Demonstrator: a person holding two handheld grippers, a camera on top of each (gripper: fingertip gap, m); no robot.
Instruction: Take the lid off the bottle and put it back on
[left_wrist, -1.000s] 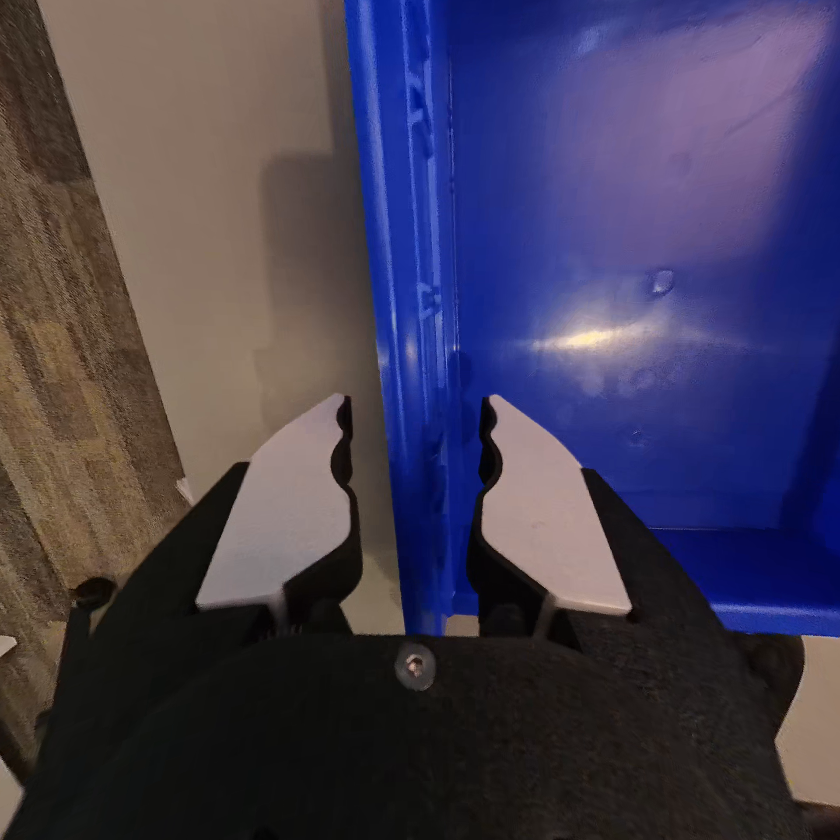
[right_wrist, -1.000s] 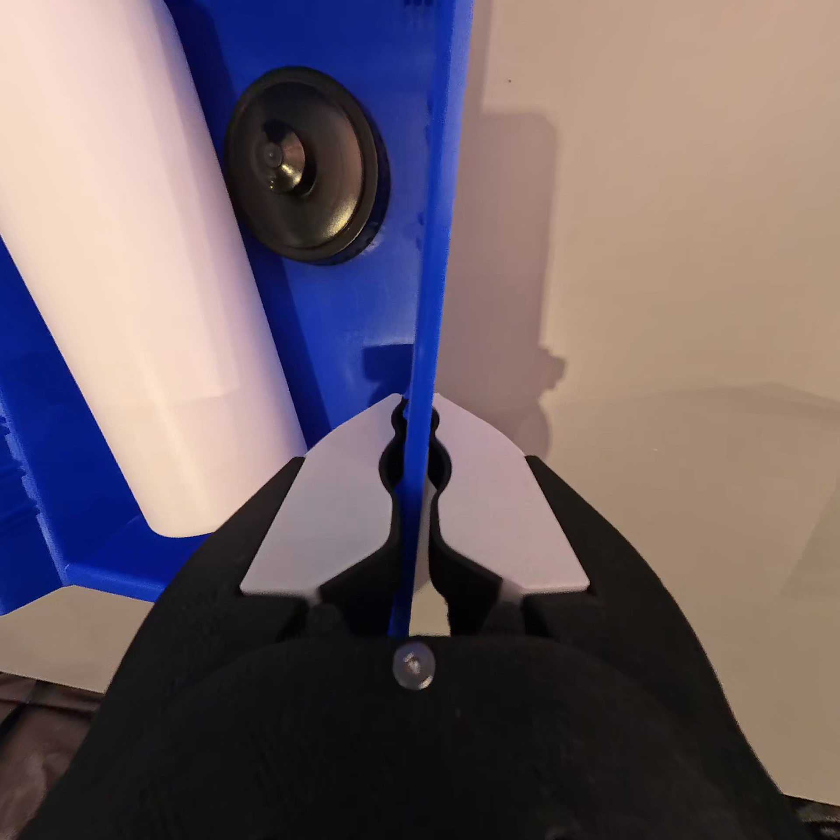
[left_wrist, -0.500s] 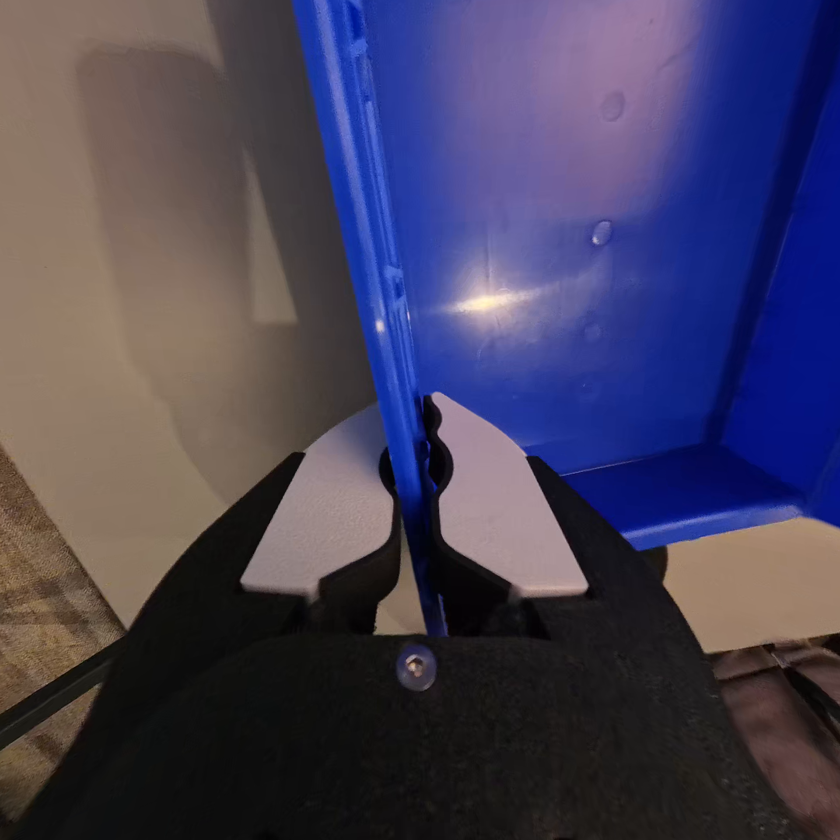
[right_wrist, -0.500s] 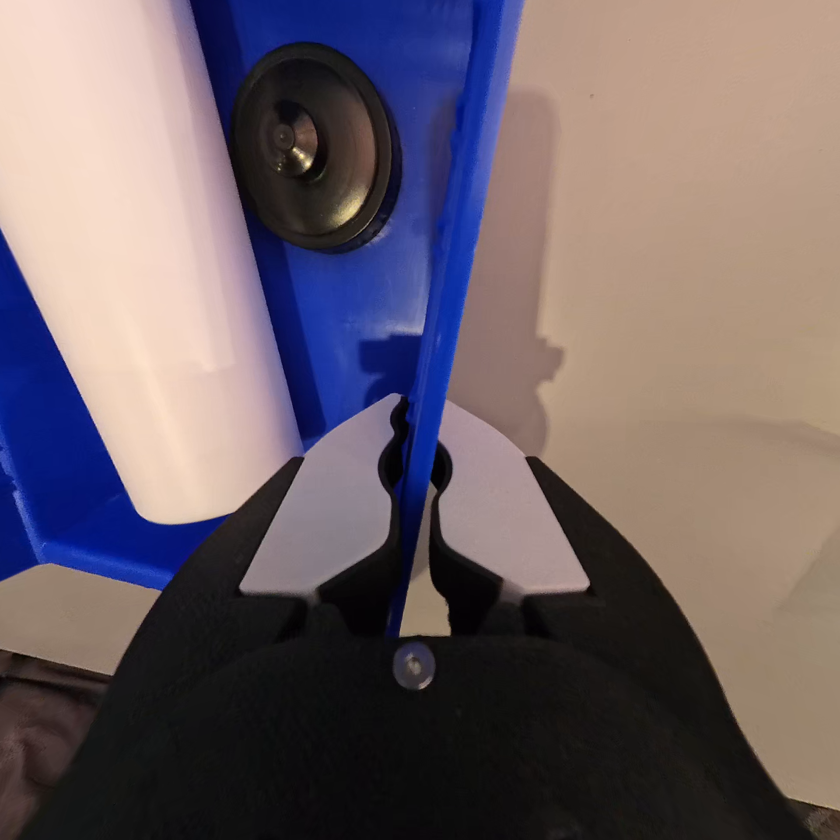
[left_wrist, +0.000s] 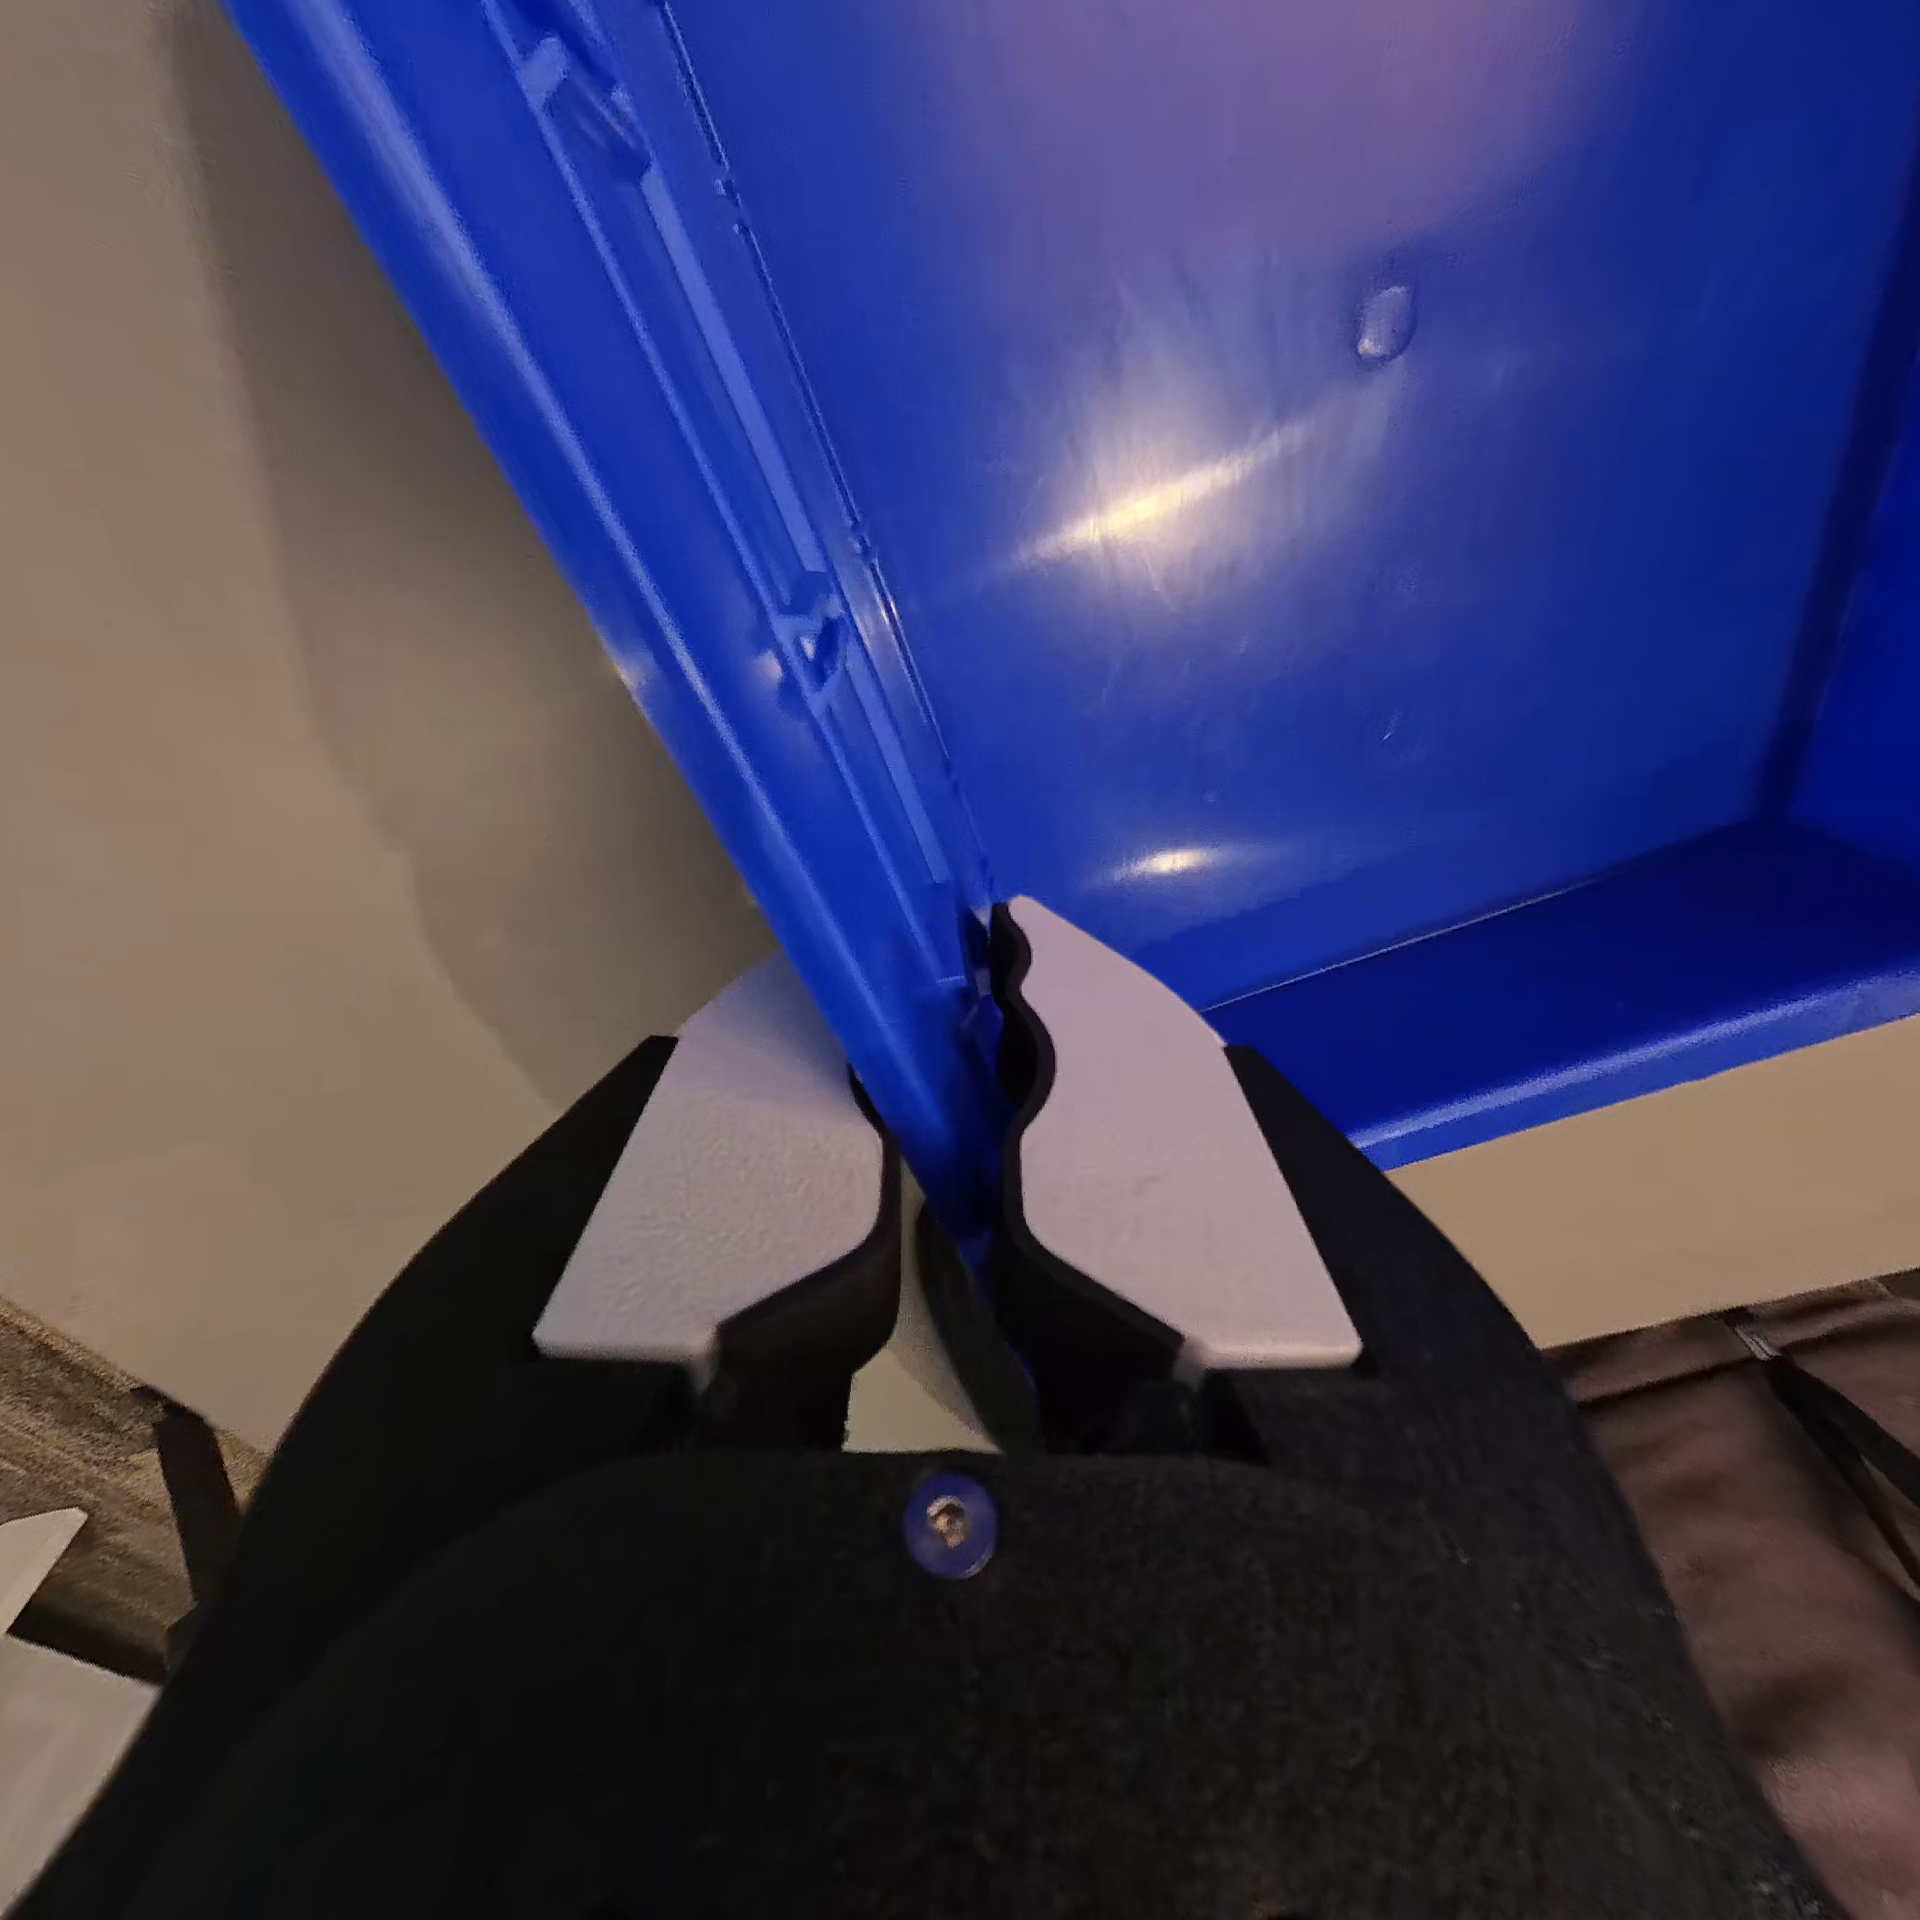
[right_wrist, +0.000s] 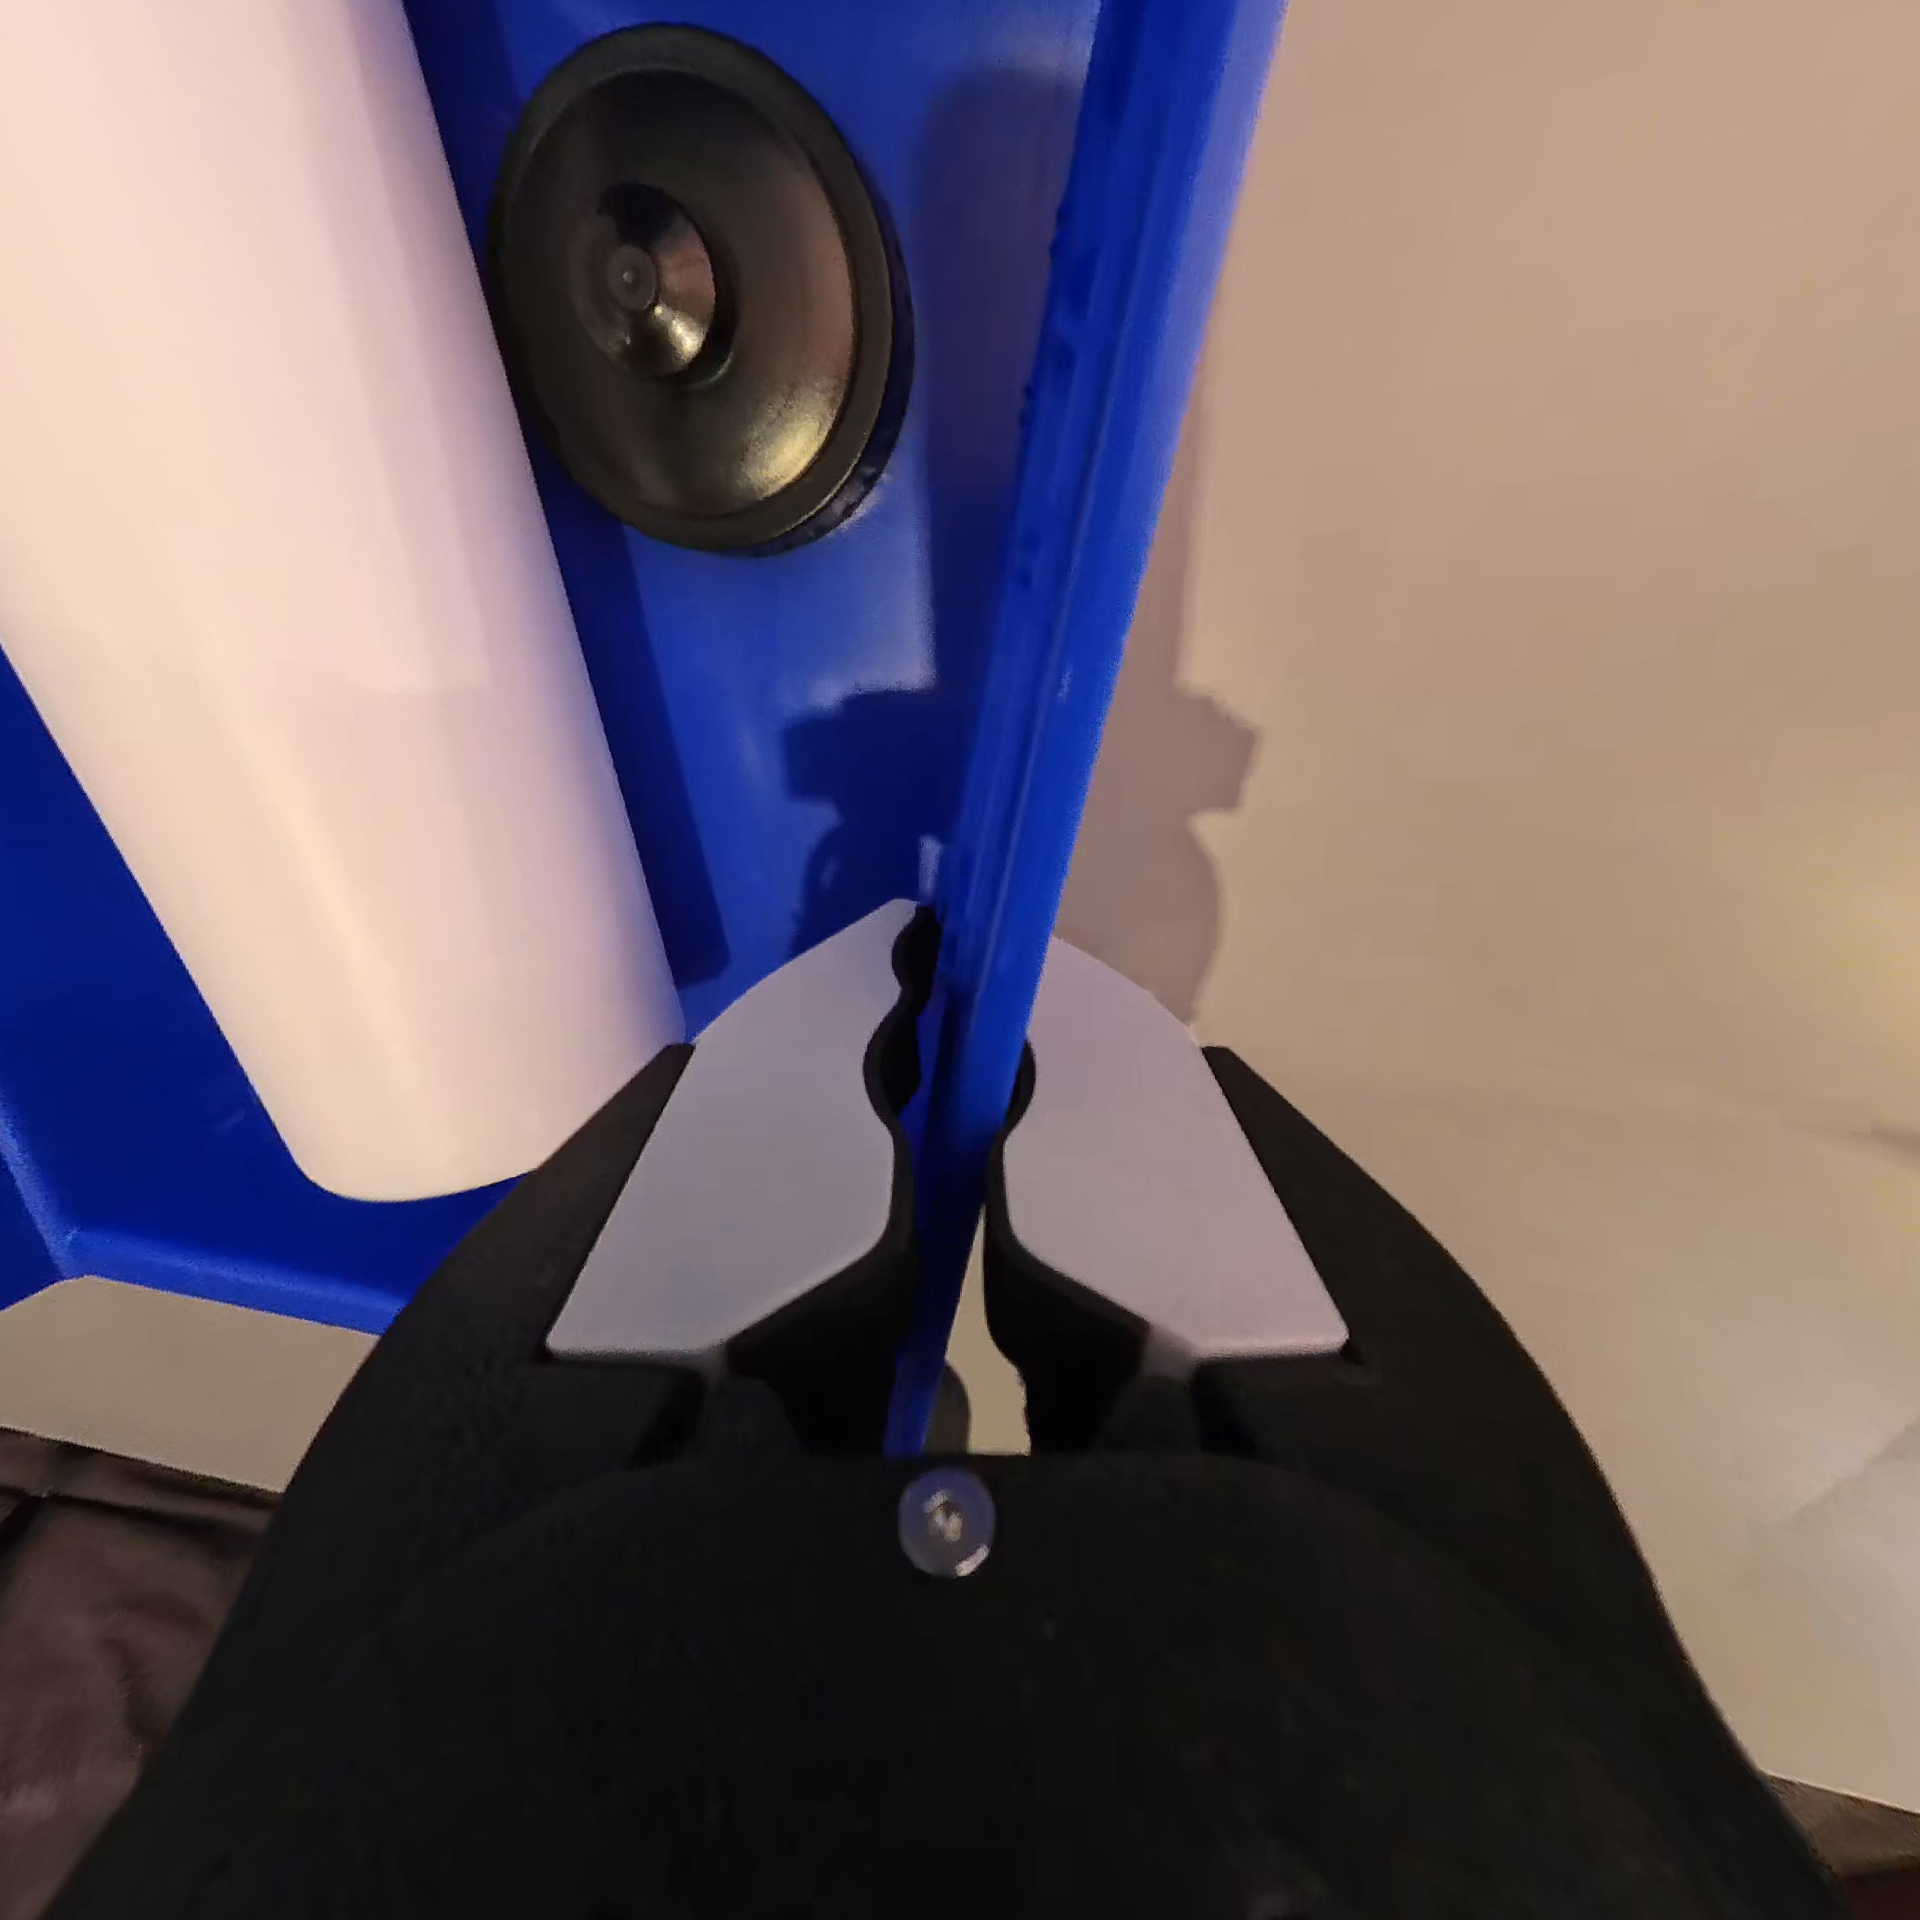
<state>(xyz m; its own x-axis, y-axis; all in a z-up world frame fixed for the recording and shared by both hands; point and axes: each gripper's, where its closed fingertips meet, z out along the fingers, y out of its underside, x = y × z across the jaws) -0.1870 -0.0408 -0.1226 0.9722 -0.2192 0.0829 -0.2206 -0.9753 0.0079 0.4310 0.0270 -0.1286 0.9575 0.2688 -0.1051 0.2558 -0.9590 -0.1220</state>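
blue bin (left_wrist: 1351, 520) | left gripper (left_wrist: 940, 1029), right gripper (right_wrist: 971, 997) pinching its walls | white bottle (right_wrist: 260, 623), black lid (right_wrist: 696, 291) inside

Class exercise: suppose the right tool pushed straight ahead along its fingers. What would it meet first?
The right tool is already shut on the blue bin wall, so it would simply slide along that wall. The black lid and white bottle lie left of that line.

One blue bin (left_wrist: 1299, 520), one white bottle (right_wrist: 260, 623), one black lid (right_wrist: 696, 291), two tools

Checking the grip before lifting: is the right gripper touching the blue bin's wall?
Touching. The right wrist view shows the right gripper shut on the blue bin's wall.
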